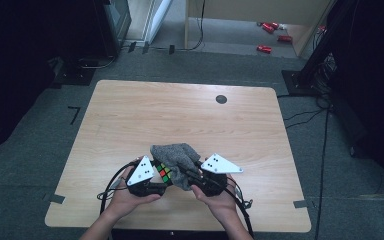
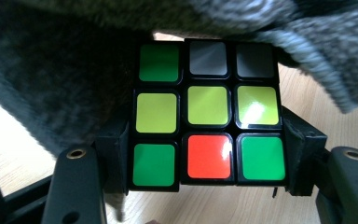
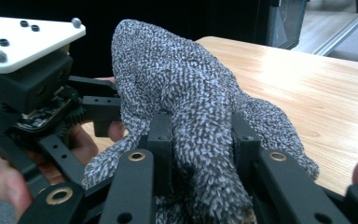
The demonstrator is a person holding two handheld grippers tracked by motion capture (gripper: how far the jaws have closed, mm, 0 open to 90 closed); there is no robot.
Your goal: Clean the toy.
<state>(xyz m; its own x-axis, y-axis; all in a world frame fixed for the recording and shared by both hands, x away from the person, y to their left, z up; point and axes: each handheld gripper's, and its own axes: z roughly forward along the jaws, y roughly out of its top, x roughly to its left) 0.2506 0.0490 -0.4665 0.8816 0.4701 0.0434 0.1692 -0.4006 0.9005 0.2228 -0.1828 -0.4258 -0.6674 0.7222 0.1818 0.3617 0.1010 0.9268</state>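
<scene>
Left gripper clamps the Rubik's cube between its jaws, half open, at the near table edge. Right gripper, nearly closed, pinches the grey cloth, which drapes over the cube's top and far side, so I judge the coming wipe runs leftward across it.

The wooden table lies open for passage across its far half and both sides, while near the front edge the grey cloth, draped over the puzzle cube, blocks the gap between the left gripper and right gripper, seemingly leaving no room there.
</scene>
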